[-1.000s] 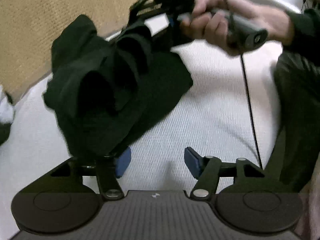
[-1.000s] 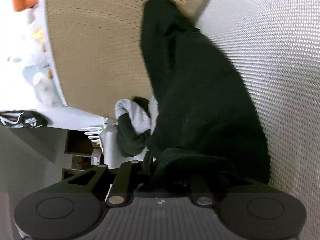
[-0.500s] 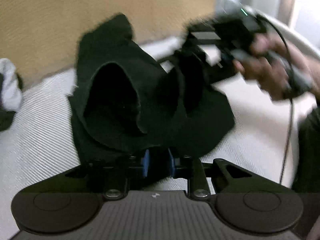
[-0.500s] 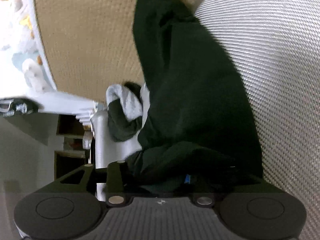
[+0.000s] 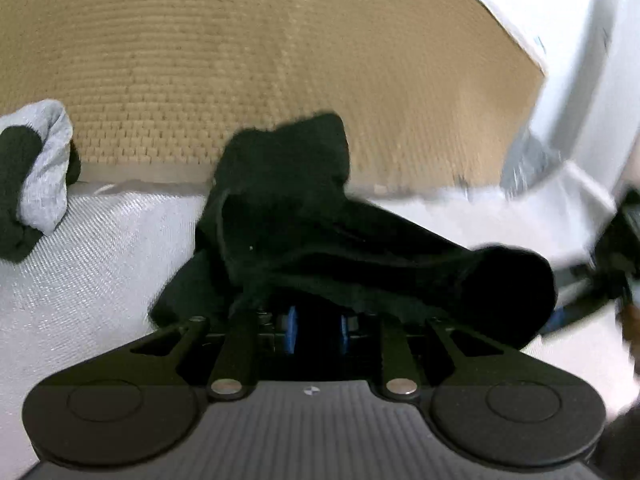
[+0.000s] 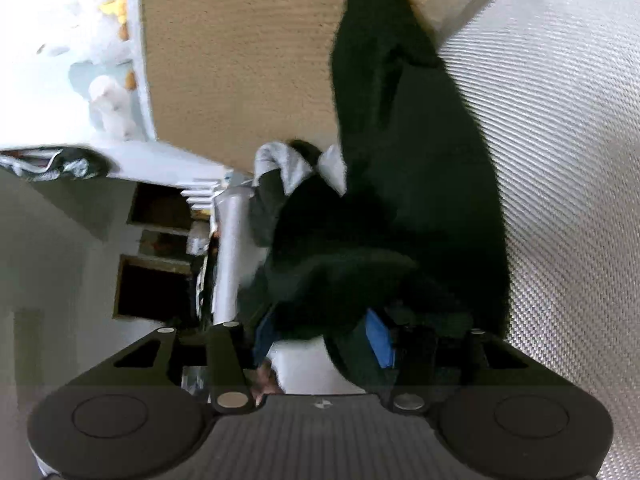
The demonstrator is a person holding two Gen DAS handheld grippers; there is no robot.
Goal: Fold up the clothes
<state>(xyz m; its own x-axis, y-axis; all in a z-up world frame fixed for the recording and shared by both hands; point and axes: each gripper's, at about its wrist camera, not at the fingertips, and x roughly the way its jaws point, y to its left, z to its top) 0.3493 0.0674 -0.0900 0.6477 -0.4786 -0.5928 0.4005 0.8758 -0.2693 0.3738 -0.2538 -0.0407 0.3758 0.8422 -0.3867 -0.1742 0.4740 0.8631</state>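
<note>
A crumpled black garment [image 5: 320, 232] lies on the white textured surface [image 5: 80, 272], bunched up against a tan woven panel [image 5: 280, 60]. My left gripper [image 5: 318, 328] is shut on the garment's near edge, its blue pads close together with cloth between them. In the right wrist view the same garment [image 6: 420, 160] drapes over my right gripper [image 6: 322, 338], whose blue pads [image 6: 380, 340] stand well apart. The left wrist view shows the right gripper [image 5: 600, 280] as a blur at the right edge, beside the garment's end.
A bundle of grey and black clothes [image 5: 36, 176] sits at the far left against the tan panel, also seen beyond the garment [image 6: 288, 168]. White surface [image 6: 560, 160] stretches to the right. Shelves and a metal post [image 6: 228, 256] lie off its edge.
My left gripper went from open to shut on the garment. The right gripper's fingers have spread apart and it has swung out to the right. The garment now lies lower and more stretched out.
</note>
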